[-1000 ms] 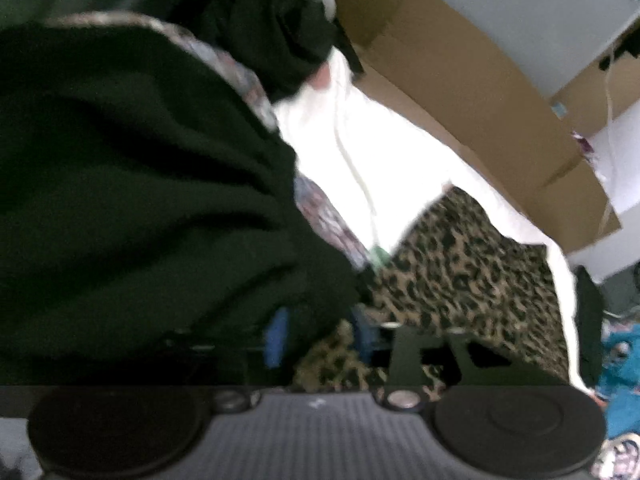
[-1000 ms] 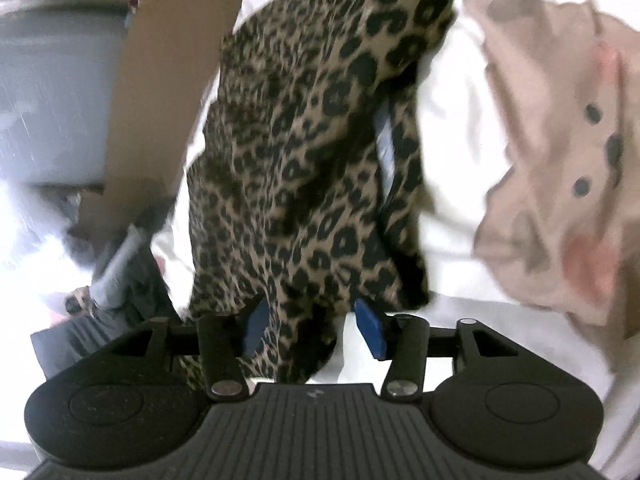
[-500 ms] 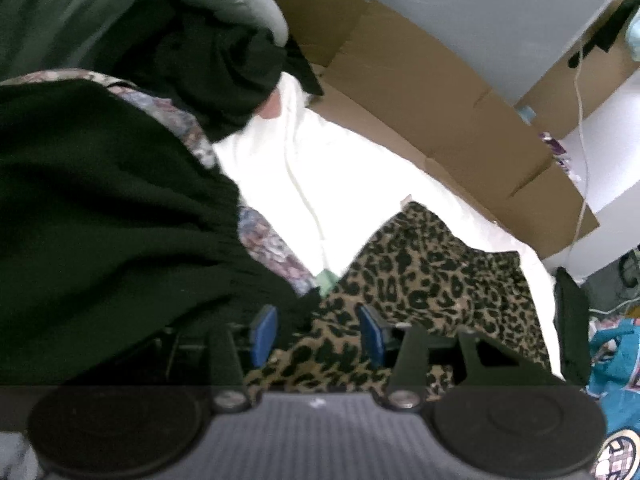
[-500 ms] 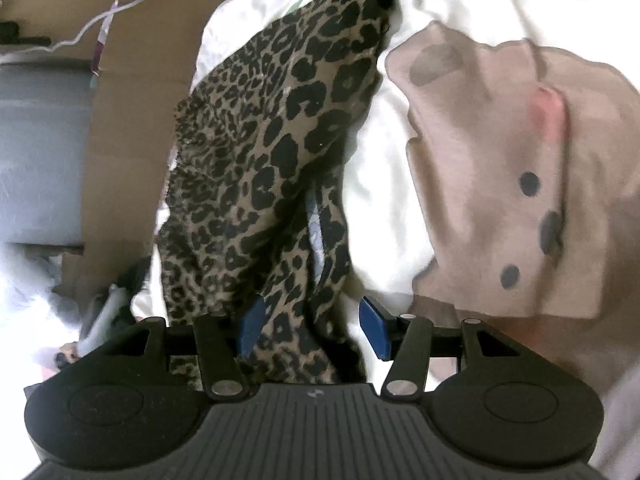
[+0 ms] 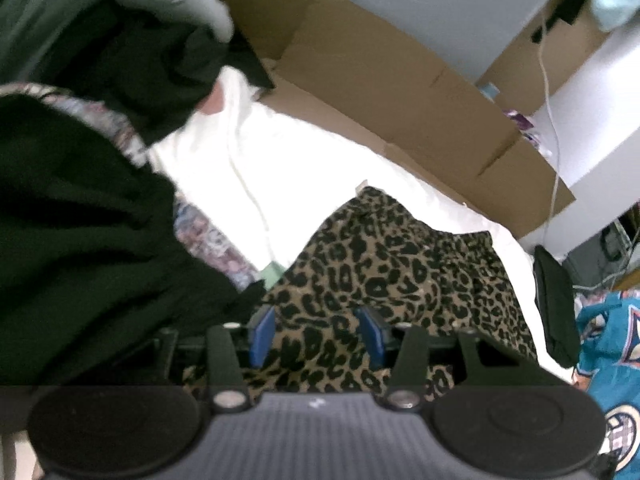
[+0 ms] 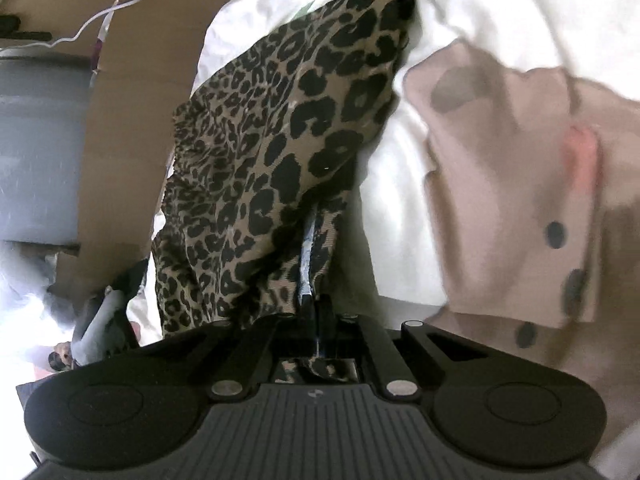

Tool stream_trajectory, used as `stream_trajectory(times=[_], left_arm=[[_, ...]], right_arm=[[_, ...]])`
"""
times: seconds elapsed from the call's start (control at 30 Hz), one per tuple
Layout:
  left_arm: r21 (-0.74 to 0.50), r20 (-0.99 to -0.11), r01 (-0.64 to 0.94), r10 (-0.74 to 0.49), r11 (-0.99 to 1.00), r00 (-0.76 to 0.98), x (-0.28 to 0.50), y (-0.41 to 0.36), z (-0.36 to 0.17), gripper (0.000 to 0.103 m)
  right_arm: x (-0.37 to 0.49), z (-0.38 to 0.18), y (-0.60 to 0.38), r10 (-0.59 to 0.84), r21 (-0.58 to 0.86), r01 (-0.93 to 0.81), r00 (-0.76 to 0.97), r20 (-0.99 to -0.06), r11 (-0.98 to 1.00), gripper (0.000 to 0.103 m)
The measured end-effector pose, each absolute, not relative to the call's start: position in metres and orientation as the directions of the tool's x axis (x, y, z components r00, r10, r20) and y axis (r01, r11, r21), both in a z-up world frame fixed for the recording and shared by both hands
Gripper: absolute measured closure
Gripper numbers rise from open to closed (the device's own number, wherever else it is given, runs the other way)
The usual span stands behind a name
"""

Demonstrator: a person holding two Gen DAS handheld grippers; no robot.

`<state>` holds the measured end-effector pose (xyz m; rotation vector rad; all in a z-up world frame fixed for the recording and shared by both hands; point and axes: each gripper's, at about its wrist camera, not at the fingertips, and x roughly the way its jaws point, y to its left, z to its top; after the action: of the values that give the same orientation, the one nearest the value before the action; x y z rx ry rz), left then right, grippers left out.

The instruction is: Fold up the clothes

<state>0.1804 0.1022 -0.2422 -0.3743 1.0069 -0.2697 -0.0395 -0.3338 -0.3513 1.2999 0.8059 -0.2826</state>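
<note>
The leopard-print fabric garment (image 6: 280,136), tan with black spots, is seen lying rumpled on the white bed sheet (image 6: 384,184), one end raised and drawn toward the right hand-held gripper (image 6: 320,320). That gripper's jaws are brought together on a bunched edge of the cloth, a scrap of which shows between them. In the left wrist view the same garment (image 5: 400,276) is spread in loose ridges beneath the left hand-held gripper (image 5: 316,336), whose blue-padded jaws stand apart above the print with nothing pinched between them.

No neat fold is shown: the edges are uneven and the cloth is gathered rather than laid flat. By judgement, this garment is only partly dealt with, and flattening and folding are left to be done.

Just beside it on the sheet, a beige knitted garment with dark and pink dots (image 6: 520,200) is seen lying fairly flat, though it cannot be told whether it is folded. A black fleece garment (image 5: 80,232) and other dark clothes are heaped at the left, and brown cardboard boxes (image 5: 400,92) are ranged along the far side of the bed. A teal printed cloth (image 5: 612,344) is seen past the bed's edge.
</note>
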Motion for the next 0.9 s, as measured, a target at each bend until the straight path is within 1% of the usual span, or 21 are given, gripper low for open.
stream_trajectory(times=[0.1,0.2,0.27,0.33,0.4,0.43,0.47,0.53,0.6,0.67,0.83,0.9], left_arm=[[-0.431,-0.764,0.071,-0.405,0.9,0.501,0.184,0.092,-0.244,0.054],[-0.414,-0.773,0.087,-0.4,0.906,0.492,0.193,0.082,-0.251,0.054],[-0.4,-0.782,0.089,-0.39,0.912,0.485,0.201,0.077,-0.258,0.054],[-0.394,-0.792,0.08,-0.382,0.916,0.476,0.213,0.075,-0.265,0.054],[-0.391,-0.798,0.076,-0.379,0.917,0.469,0.224,0.074,-0.27,0.054],[-0.386,-0.801,0.08,-0.377,0.919,0.465,0.23,0.072,-0.272,0.054],[-0.38,-0.805,0.082,-0.373,0.921,0.461,0.235,0.071,-0.274,0.052],[-0.367,-0.815,0.089,-0.366,0.926,0.45,0.245,0.067,-0.278,0.051],[-0.356,-0.824,0.1,-0.363,0.929,0.435,0.255,0.063,-0.284,0.048],[-0.338,-0.841,0.11,-0.353,0.935,0.411,0.265,0.058,-0.291,0.042],[-0.324,-0.882,0.095,-0.337,0.941,0.33,0.286,0.052,-0.318,0.039],[-0.319,-0.896,0.085,-0.33,0.944,0.298,0.289,0.051,-0.328,0.039]], right_arm=[[-0.049,-0.353,-0.337,0.228,0.735,0.631,0.699,-0.678,0.249,0.103],[-0.052,-0.356,-0.339,0.228,0.698,0.663,0.66,-0.716,0.271,0.103],[-0.053,-0.357,-0.343,0.226,0.669,0.69,0.63,-0.743,0.275,0.101],[-0.056,-0.352,-0.35,0.206,0.684,0.68,0.653,-0.729,0.263,0.098],[-0.053,-0.346,-0.359,0.184,0.699,0.666,0.677,-0.713,0.261,0.083],[-0.05,-0.343,-0.363,0.172,0.702,0.66,0.684,-0.709,0.266,0.064],[-0.047,-0.34,-0.367,0.16,0.706,0.655,0.692,-0.704,0.27,0.055],[-0.04,-0.335,-0.375,0.137,0.712,0.645,0.707,-0.694,0.279,0.05],[-0.034,-0.336,-0.382,0.132,0.706,0.647,0.704,-0.698,0.289,0.049],[-0.027,-0.336,-0.39,0.119,0.698,0.656,0.698,-0.706,0.286,0.049],[-0.013,-0.337,-0.408,0.099,0.7,0.653,0.707,-0.7,0.289,0.05],[-0.008,-0.336,-0.415,0.094,0.701,0.649,0.71,-0.697,0.297,0.052]])
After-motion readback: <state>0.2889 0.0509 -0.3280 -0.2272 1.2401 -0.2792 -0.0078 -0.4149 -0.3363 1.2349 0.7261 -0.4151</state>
